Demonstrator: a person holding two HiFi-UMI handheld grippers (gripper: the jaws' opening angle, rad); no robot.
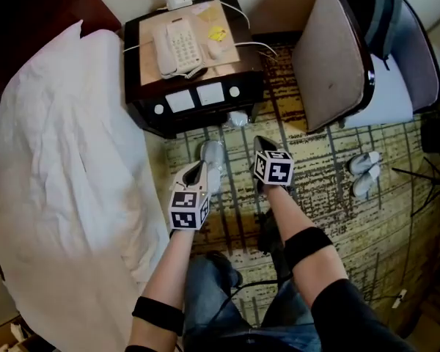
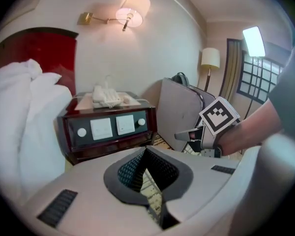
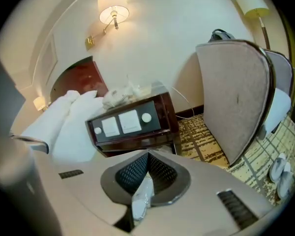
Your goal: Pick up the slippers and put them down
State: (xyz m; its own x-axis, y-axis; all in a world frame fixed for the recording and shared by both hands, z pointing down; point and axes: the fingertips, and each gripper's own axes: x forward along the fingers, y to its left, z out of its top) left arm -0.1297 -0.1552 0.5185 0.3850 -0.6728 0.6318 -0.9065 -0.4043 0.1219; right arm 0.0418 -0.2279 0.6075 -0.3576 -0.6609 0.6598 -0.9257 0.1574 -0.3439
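the slippers (image 1: 213, 164) are a pale white bundle sealed in crinkly clear wrap. they look to lie on the carpet (image 1: 315, 196), just in front of the bench (image 1: 205, 114) and between the 2 grippers in the head view. the right gripper (image 3: 148, 154) has its fingers pressed together. the wrap shows through the slot beneath them, and nothing seems pinched between the pads. the left gripper (image 2: 146, 150) also has its fingers closed on nothing, with only carpet showing through its slot. each gripper carries a cube of black-and-white square markers.

a 2nd pair of white slippers (image 1: 365, 173) lies well apart to the right, unwrapped, on the same carpet.

no brand can be read. the cream telephone (image 1: 177, 46) on the bench has a keypad, its print too small to make out, and a yellow scrap (image 1: 217, 32) lies beside it. the bench front holds 2 white switch plates and 2 round knobs.

the carpet is beige with dark brown broken stripes — a loose grid. the bench is dark glossy wood. a bed (image 1: 59, 160) with rumpled white linen stands at its left and a tall tan panel (image 1: 330, 57) with a dark rim at its right. a lit wall lamp (image 2: 132, 11) hangs on the cream wall above.
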